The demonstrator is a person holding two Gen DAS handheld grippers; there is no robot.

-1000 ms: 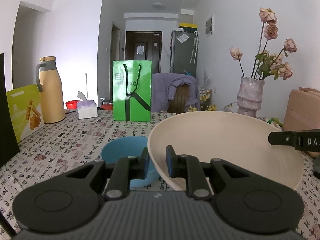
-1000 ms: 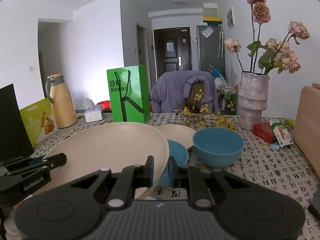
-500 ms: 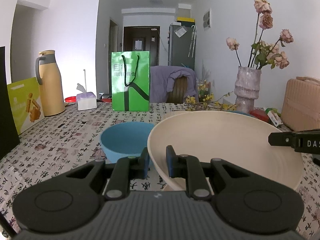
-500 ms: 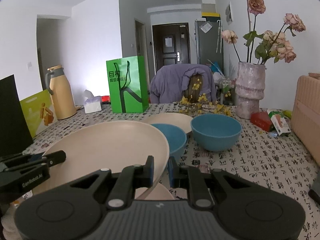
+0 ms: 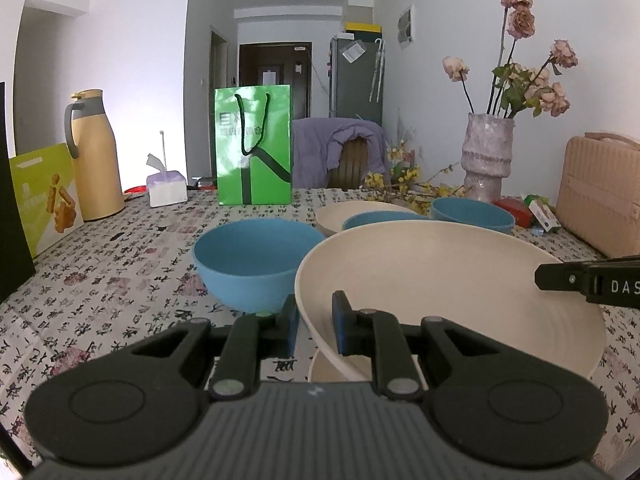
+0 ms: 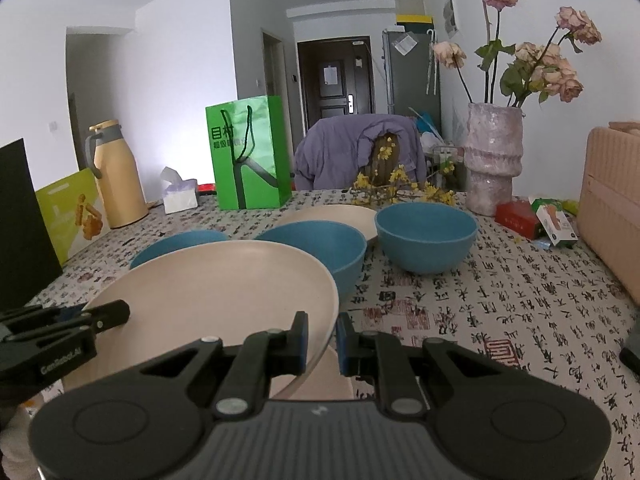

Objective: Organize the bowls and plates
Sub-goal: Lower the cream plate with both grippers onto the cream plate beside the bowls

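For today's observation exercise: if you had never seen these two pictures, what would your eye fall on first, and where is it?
The large beige plate fills the foreground, its rim clamped on opposite sides by the left hand-held gripper and the right hand-held gripper. Just behind it, three blue bowls and a second beige plate sit on the patterned tablecloth. At the table's far edge stand a green bag and, at the right, dried roses.

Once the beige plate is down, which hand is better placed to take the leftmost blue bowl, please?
Left, probably: the blue bowl sits just beyond the left gripper; the right gripper grips the plate opposite.
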